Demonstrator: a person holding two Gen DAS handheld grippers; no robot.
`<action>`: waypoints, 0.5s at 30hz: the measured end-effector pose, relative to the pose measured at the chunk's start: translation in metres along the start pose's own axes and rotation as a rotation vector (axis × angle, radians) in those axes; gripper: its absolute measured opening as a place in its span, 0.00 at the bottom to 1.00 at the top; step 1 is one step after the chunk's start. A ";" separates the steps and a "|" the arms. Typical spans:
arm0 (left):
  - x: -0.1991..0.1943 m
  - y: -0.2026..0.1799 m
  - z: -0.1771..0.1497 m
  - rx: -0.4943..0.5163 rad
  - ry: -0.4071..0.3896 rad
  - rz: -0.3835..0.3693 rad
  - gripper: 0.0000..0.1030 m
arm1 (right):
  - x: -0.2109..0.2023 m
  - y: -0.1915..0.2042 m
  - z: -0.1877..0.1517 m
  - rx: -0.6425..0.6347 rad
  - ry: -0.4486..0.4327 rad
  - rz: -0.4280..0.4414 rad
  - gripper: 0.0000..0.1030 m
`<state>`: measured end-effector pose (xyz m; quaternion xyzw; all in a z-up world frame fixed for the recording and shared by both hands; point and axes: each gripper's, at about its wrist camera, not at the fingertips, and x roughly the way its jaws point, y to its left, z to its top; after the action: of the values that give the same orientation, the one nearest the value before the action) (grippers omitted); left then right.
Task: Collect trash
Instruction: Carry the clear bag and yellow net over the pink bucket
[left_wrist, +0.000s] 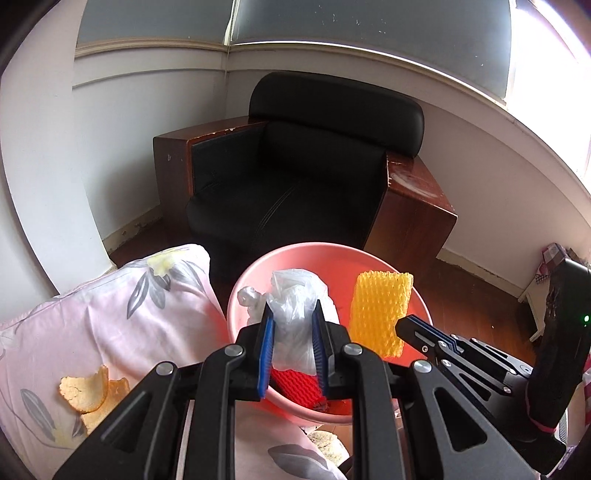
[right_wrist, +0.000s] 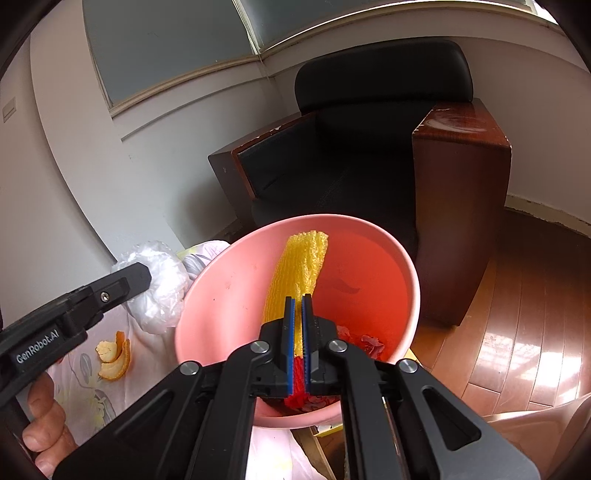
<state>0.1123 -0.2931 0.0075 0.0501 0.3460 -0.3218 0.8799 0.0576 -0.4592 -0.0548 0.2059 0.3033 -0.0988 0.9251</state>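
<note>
Clamped in my left gripper (left_wrist: 292, 325), a crumpled plastic bag (left_wrist: 295, 314) hangs at the pink bin's (left_wrist: 332, 254) rim. Only my right wrist view shows the right gripper (right_wrist: 298, 310) pinching yellow foam netting (right_wrist: 299, 269) and a hand (right_wrist: 44, 424) gripping the left tool; both show orange peel (left_wrist: 90, 391).

One marking could be read: "GenRobot.AI" in white letters ran along the black body of the left tool (right_wrist: 131, 275), just left of the pink bin (right_wrist: 199, 306).
</note>
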 end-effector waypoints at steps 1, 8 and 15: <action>0.005 -0.002 -0.001 0.003 0.009 0.002 0.17 | 0.001 -0.001 0.000 0.002 0.003 0.001 0.04; 0.028 -0.004 -0.005 0.018 0.054 0.006 0.17 | 0.007 -0.001 -0.002 0.006 0.020 0.004 0.04; 0.036 -0.005 -0.007 0.019 0.075 -0.004 0.18 | 0.009 0.000 0.000 -0.001 0.021 0.000 0.04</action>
<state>0.1254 -0.3135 -0.0201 0.0700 0.3757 -0.3246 0.8652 0.0647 -0.4594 -0.0606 0.2066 0.3130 -0.0964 0.9220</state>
